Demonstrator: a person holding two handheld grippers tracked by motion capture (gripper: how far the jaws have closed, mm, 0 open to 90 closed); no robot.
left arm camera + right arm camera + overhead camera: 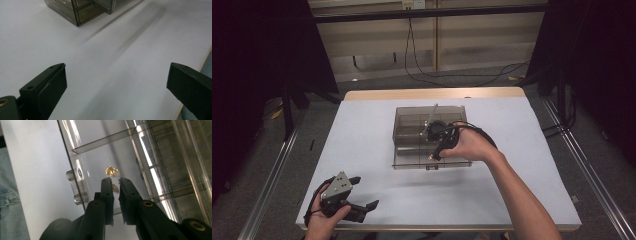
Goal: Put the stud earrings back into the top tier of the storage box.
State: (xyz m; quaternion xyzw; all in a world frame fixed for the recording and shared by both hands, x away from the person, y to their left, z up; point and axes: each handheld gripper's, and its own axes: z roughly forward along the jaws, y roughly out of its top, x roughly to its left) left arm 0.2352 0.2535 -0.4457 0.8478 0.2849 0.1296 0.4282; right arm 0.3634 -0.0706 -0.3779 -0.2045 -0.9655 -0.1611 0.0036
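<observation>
A smoky clear drawer box [412, 120] stands mid-table with its front drawer [412, 160] pulled out toward me. My right gripper [432, 155] points down into that drawer. In the right gripper view its jaws [116, 180] stand a narrow slit apart with nothing pressed between the pads. Just beyond the tips a small gold piece [112, 171] lies on the drawer floor. A second gold glint shows behind the slit. My left gripper [364, 192] rests near the table's front left corner, open wide [117, 72] over bare white surface.
The drawer's clear front panel carries a handle [74, 188] on two round posts. The box corner [75, 12] lies well ahead of the left gripper. The white table sheet [362, 135] ends close to the left hand. Cables lie on the floor beyond the table.
</observation>
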